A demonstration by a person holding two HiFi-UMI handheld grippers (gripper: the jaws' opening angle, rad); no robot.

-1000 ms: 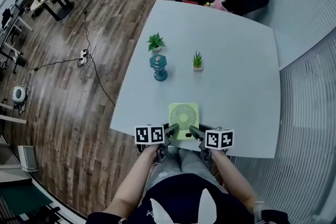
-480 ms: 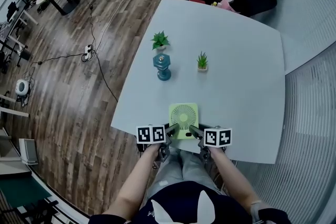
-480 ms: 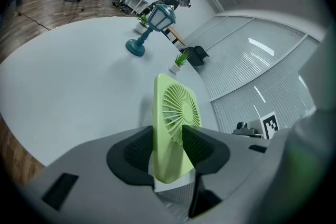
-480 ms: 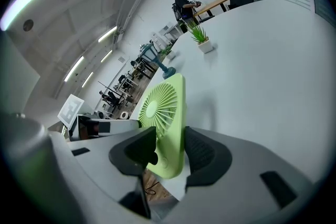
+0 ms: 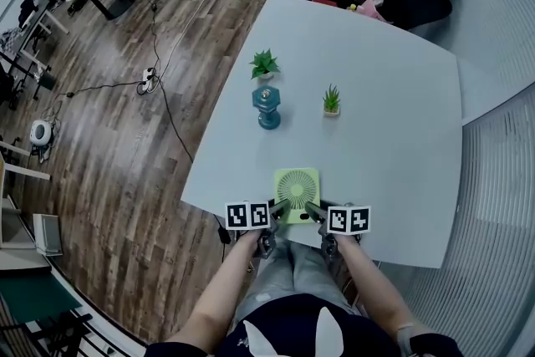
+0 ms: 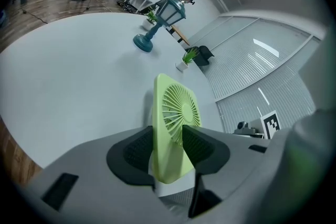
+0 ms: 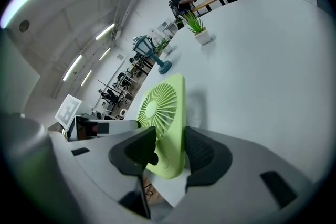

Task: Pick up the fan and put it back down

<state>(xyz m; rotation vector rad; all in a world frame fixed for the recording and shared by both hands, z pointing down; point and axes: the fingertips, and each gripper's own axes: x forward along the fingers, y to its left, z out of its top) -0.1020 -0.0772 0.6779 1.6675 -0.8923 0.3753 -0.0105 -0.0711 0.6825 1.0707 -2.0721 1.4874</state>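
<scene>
We saw the light green fan [image 5: 297, 190] at the near edge of the white bench [image 5: 393, 138], held from both sides. The left hand-held gripper [image 6: 167, 150] was clenched on the fan's left edge, with 1 dark pad on the grille face and the other on the back. The right hand-held gripper [image 7: 169, 152] grasped the fan's right edge in the same way. The fan was tilted, its round grille turned up toward the head camera. We could not tell whether its lower edge touched the bench. Farther across the bench stood a teal lantern [image 5: 267, 106], with a small potted plant [image 5: 265, 64] just beyond it and another potted plant [image 5: 332, 100] off to its right, all well apart from the fan.
</scene>
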